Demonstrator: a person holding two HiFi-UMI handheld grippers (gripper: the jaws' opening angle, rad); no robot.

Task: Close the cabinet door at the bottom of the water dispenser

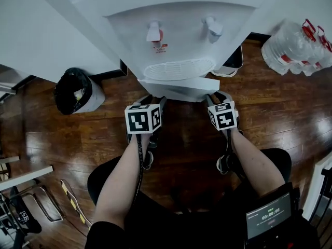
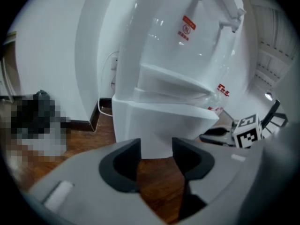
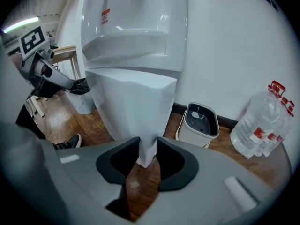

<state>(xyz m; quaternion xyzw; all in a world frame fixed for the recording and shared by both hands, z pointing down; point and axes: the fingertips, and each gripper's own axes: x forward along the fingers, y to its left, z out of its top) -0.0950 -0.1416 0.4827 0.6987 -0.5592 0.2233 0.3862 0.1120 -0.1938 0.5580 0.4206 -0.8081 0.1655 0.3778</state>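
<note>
The white water dispenser [image 1: 176, 40] stands against the wall, its bottom cabinet door [image 1: 179, 87] swung out toward me. In the right gripper view the door's free edge [image 3: 140, 111] runs down between the jaws. My right gripper [image 3: 147, 153] is closed on that edge, both pads against it. It sits at the door's right end in the head view, right gripper [image 1: 220, 97]. My left gripper [image 1: 151, 99] is at the door's left end. In its own view the left gripper [image 2: 156, 153] is open, the door [image 2: 159, 121] just beyond its fingertips, untouched.
A black-lined trash bin [image 1: 78, 90] stands left of the dispenser. A small white bin [image 3: 200, 123] and large water bottles [image 3: 262, 125] stand to its right by the wall. My shoes rest on the wooden floor [image 1: 270, 113] under the grippers. Chair frames crowd the lower left.
</note>
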